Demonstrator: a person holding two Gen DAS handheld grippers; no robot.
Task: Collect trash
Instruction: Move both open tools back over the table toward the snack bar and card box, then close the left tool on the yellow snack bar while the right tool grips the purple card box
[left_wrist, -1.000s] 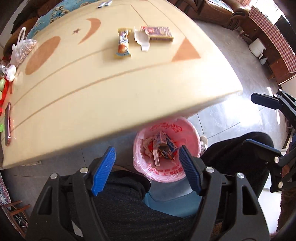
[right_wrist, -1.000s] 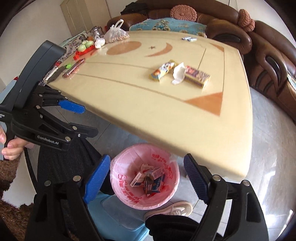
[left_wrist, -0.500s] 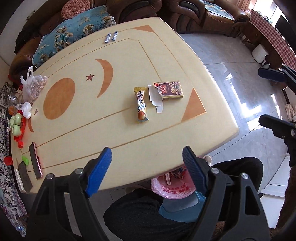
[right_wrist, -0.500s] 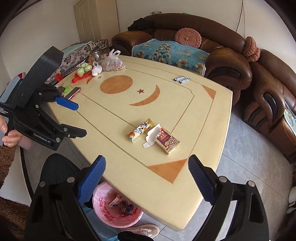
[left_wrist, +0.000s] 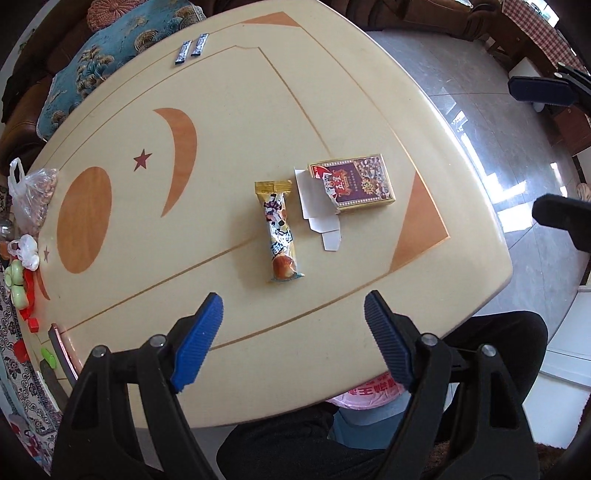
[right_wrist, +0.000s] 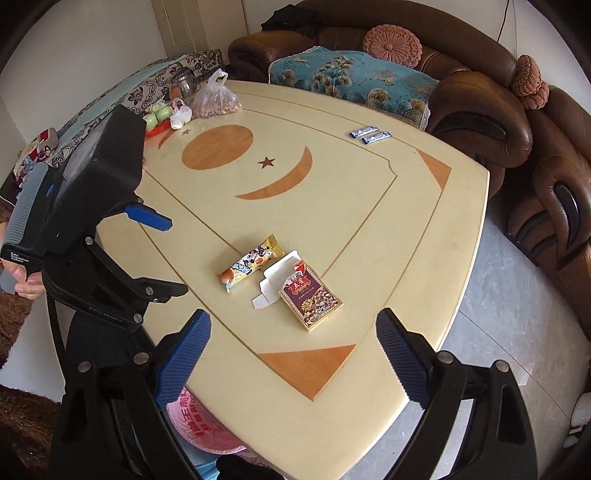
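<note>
A snack wrapper (left_wrist: 279, 236) (right_wrist: 251, 262) lies on the cream table (left_wrist: 240, 129) (right_wrist: 406, 258). Beside it lies a torn-open maroon card box (left_wrist: 354, 182) (right_wrist: 311, 297) with its white flap (left_wrist: 319, 214) (right_wrist: 275, 282) spread out. My left gripper (left_wrist: 293, 332) (right_wrist: 162, 254) is open and empty, above the table's near edge in front of the wrapper. My right gripper (right_wrist: 293, 354) (left_wrist: 546, 147) is open and empty, above the near corner in front of the box. The pink-lined trash bin (left_wrist: 369, 393) (right_wrist: 201, 424) peeks out under the table edge.
Two small sachets (left_wrist: 192, 48) (right_wrist: 369, 134) lie at the table's far side. A bag of nuts (right_wrist: 216, 98) (left_wrist: 31, 199), a jar (right_wrist: 183, 83), green and red items (left_wrist: 20, 284) and a phone (left_wrist: 62, 354) sit at the left end. Brown sofas (right_wrist: 480, 92) ring the table.
Both grippers have risen from over the trash bin under the table edge to above the tabletop, and moved closer to the wrapper and box. Both stay open and empty.
</note>
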